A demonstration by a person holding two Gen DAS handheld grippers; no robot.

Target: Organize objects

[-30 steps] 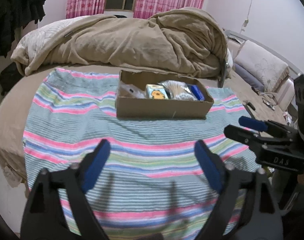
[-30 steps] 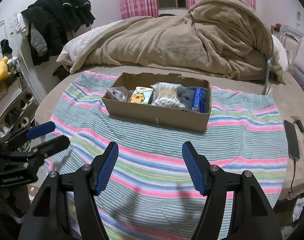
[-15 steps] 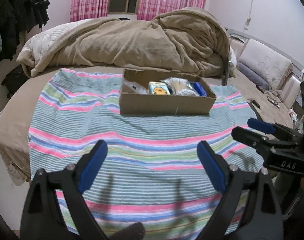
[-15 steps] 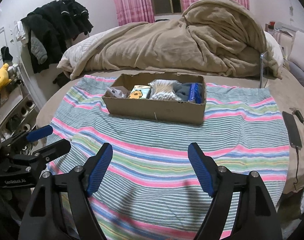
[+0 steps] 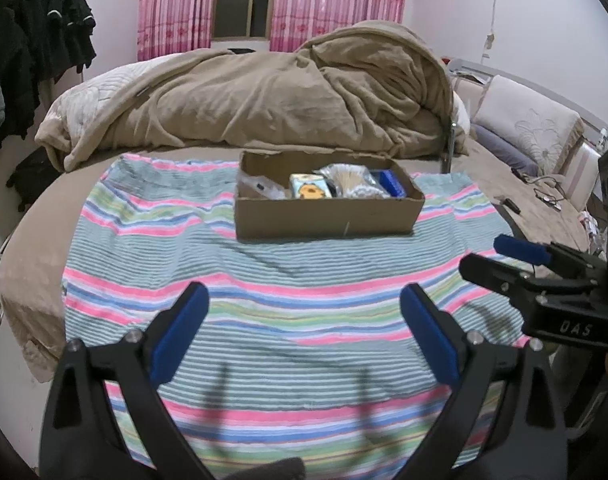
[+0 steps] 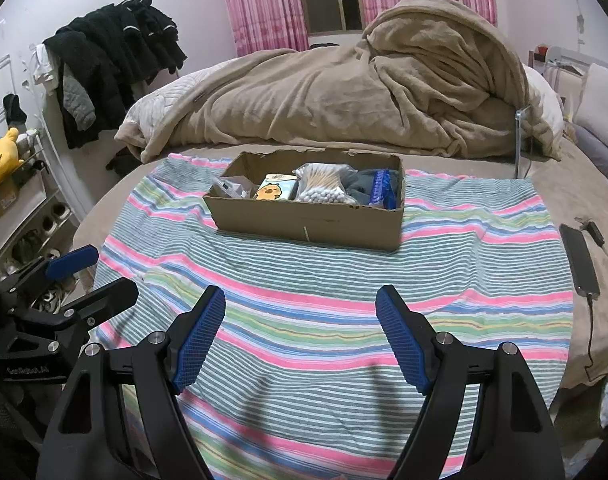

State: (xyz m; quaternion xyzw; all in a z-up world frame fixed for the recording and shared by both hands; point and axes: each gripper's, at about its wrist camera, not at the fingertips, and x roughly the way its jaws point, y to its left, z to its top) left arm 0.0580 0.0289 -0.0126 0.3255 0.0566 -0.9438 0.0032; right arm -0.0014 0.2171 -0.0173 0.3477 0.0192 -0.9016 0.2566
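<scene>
Two spread claws, left claw (image 5: pixel 304 320), right claw (image 6: pixel 300 320), over striped towel (image 6: pixel 344 280), cardboard box (image 6: pixel 308 222) beyond

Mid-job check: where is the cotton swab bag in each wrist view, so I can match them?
Left wrist: cotton swab bag sits upper centre, inside the cardboard box, right of the yellow-character pack.
Right wrist: bag upper centre, same box.
Shared landmark: the brown blanket behind the box.

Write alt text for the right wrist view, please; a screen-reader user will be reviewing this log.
An open cardboard box holding a cartoon-printed packet, a bag of cotton swabs and other items sits on a striped towel spread over a bed. The right gripper hovers open in front; the left gripper shows at left.
</scene>
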